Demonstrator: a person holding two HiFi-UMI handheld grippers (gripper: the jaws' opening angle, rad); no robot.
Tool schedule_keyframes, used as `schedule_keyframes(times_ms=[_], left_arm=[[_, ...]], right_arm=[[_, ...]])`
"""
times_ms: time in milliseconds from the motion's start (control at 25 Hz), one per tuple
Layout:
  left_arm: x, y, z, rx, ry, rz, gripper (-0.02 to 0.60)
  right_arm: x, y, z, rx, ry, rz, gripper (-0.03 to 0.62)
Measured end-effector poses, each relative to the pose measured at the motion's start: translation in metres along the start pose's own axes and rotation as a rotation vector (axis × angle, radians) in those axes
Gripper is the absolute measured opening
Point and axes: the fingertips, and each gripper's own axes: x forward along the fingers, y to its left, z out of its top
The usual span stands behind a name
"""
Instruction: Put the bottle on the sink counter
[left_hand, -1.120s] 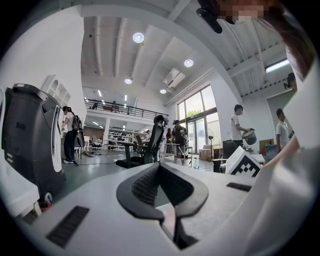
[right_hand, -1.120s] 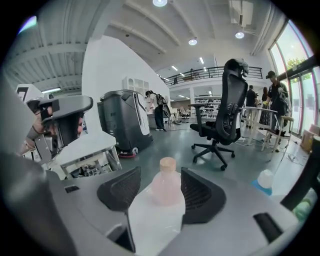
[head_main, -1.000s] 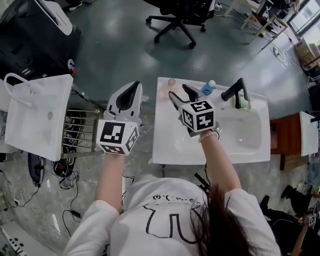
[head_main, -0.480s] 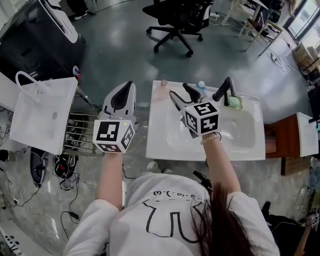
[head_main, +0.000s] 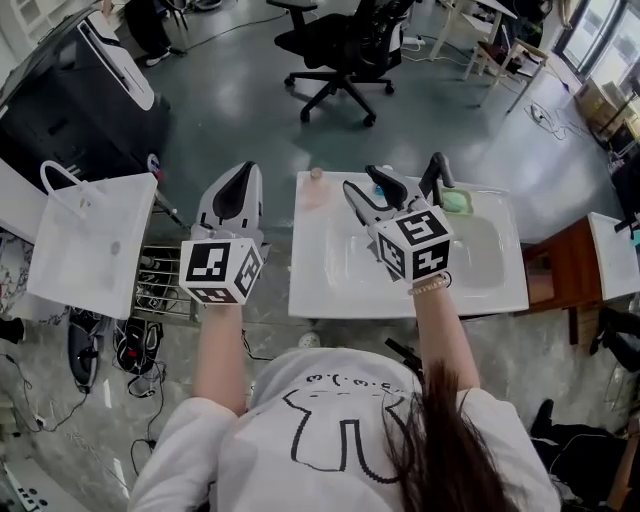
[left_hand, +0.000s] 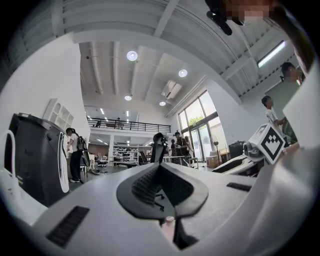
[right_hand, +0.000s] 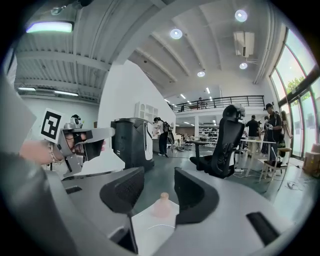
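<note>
A small pale pink bottle stands upright on the far left corner of the white sink counter. In the right gripper view the pink bottle shows past the gap between the jaws, on the counter corner. A blue-capped bottle stands by the black faucet, mostly hidden behind my right gripper. The right gripper hovers over the counter; its jaws are closing with nothing between them. My left gripper hangs left of the counter, shut and empty.
A green sponge lies behind the basin. A second white sink and a wire rack stand to the left. A black office chair and a large black machine stand farther off. People stand in the hall.
The head view has tilted, so the counter sits a little lower and left. The right gripper has drifted right and now covers most of the blue-capped bottle. The left gripper stays shut.
</note>
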Motion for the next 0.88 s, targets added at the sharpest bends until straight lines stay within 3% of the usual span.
schedule_keyframes(times_ms=[120, 400, 560, 880], left_arm=[[0.000, -0.008, 0.005, 0.006, -0.020, -0.005, 0.009], [0.003, -0.017, 0.021, 0.024, -0.052, -0.014, 0.009], [0.001, -0.018, 0.030, 0.040, -0.072, -0.002, 0.009], [-0.002, -0.023, 0.044, 0.045, -0.096, -0.009, 0.009]], right_arm=[[-0.023, -0.005, 0.010, -0.009, -0.045, -0.028, 0.188], [-0.079, -0.021, 0.045, -0.053, -0.194, -0.197, 0.063], [-0.100, -0.024, 0.053, -0.038, -0.239, -0.215, 0.048], [-0.110, -0.036, 0.061, -0.052, -0.236, -0.247, 0.047]])
